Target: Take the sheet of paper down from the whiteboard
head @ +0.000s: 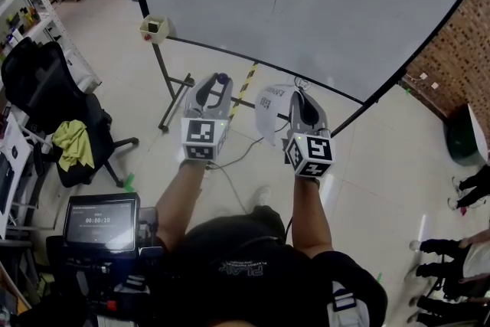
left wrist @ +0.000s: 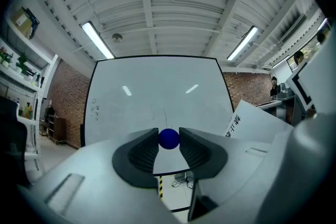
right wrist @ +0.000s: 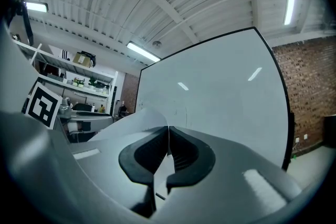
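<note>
Forearms: both reach forward towards the whiteboard, side by side, each holding its tool level at the board's lower edge.
Tools, count: two, each carrying one marker cube at the end away from the whiteboard.
Left tool: jaws part-way spread and pinching a blue ball between their tips; it sits in front of the whiteboard's lower edge, left of the middle.
Right tool: jaws pressed together on the sheet of paper, with its edge running in between the pads; the tool sits just right of the left one, in front of the same edge.
Sheet of paper, count: one, white with dark print along one side. It is off the whiteboard's face, curling out to the left of the right tool, between the two tools.
Blue ball, count: one, touching both pads of the left tool, clear of the whiteboard.
Small box: one, open-topped, at the whiteboard's lower left corner; something dark is inside, but I cannot tell what.
Whiteboard, count: one, black-framed and on a stand, nearly bare with faint marks near its upper left corner.
Office chair: one, black, well to the left of the whiteboard, with a yellow-green cloth on its seat.
</note>
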`<state>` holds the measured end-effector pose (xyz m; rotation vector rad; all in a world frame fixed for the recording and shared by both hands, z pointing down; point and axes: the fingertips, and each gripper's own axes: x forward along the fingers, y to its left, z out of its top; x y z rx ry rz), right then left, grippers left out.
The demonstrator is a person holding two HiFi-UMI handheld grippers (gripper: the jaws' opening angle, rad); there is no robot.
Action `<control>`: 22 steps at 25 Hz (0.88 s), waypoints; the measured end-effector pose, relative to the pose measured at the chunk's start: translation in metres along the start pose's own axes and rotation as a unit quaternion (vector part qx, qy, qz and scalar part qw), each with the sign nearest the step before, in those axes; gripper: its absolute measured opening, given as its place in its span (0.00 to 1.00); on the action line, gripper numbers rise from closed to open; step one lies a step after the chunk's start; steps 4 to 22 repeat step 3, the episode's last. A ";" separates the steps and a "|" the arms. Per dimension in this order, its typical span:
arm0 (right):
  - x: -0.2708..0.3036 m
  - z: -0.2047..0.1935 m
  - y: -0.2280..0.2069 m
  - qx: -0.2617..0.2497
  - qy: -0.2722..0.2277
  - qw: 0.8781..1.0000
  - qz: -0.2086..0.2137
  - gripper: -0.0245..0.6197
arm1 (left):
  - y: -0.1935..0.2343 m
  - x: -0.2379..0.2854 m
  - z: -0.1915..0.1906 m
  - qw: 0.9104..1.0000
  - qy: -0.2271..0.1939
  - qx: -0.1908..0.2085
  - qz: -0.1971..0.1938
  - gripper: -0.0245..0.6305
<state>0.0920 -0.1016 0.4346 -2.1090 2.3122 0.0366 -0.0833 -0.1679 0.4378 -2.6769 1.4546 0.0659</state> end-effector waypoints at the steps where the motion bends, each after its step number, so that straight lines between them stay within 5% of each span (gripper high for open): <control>1: 0.000 -0.001 0.001 0.001 0.000 1.000 0.001 0.06 | 0.000 -0.001 -0.001 1.000 0.001 0.001 0.000 0.23; 22: -0.001 -0.003 0.003 0.002 -0.001 1.000 0.002 0.06 | 0.000 -0.002 -0.002 1.000 0.002 0.001 0.000 0.23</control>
